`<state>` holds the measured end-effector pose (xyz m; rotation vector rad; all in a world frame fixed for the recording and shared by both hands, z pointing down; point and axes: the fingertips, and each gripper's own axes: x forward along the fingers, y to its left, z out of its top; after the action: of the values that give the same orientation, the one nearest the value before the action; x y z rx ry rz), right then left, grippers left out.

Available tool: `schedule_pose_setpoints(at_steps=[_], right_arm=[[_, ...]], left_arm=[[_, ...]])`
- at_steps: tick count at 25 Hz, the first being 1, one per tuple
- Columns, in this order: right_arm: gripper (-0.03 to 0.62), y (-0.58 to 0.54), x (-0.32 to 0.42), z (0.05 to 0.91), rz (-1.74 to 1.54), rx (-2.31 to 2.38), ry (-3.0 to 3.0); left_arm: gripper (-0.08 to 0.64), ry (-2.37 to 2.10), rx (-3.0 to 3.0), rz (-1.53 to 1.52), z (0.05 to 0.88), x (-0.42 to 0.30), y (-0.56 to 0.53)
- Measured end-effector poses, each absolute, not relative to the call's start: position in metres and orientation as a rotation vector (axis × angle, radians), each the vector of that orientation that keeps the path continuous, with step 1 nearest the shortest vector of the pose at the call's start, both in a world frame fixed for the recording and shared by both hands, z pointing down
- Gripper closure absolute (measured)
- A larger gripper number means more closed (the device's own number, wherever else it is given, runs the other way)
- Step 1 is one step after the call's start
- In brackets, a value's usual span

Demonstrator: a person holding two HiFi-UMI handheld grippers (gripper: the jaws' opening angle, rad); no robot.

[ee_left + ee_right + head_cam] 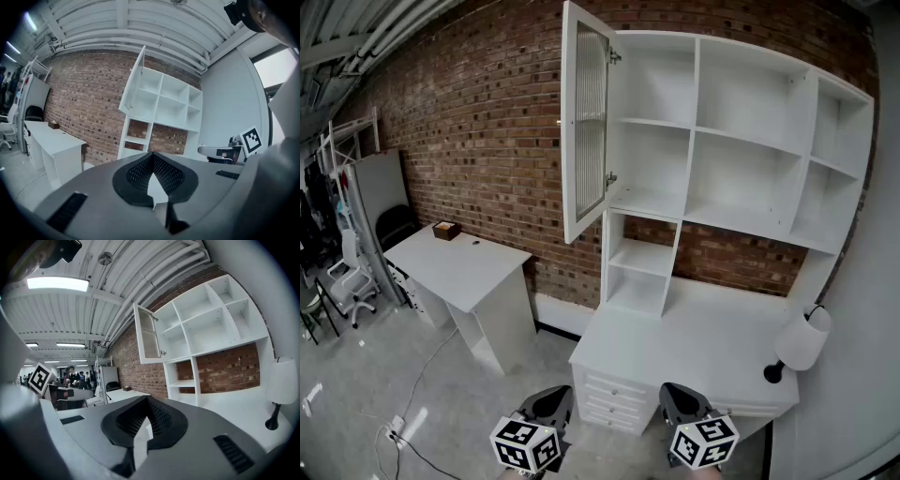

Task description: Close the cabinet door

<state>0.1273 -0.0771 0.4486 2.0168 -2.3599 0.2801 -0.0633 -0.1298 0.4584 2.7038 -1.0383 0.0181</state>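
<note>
The cabinet door point(586, 122), white-framed with a ribbed glass panel, stands swung wide open at the upper left of the white shelf unit point(741, 141) on the brick wall. It also shows in the left gripper view as the door point(133, 84) and in the right gripper view as the door point(147, 336). Both grippers are low at the picture's bottom edge, far from the door. My left gripper point(551, 405) point(151, 157) is shut with nothing in it. My right gripper point(680, 403) point(146, 400) is shut and empty too.
A white desk with drawers point(694, 337) sits under the shelves, with a white lamp point(802, 342) at its right end. A second white table point(459, 267) with a small brown box point(445, 230) stands to the left. Office chairs point(352, 281) and a floor cable point(412, 403) lie further left.
</note>
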Motion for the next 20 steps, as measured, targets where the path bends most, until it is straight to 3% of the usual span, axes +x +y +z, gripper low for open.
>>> schedule_pose_setpoints(at_steps=[20], right_arm=[[0.565, -0.0733, 0.1311, 0.449, 0.301, 2.034, -2.371]], left_arm=[[0.552, -1.031, 2.705, 0.012, 0.4557, -0.0615, -0.1266]])
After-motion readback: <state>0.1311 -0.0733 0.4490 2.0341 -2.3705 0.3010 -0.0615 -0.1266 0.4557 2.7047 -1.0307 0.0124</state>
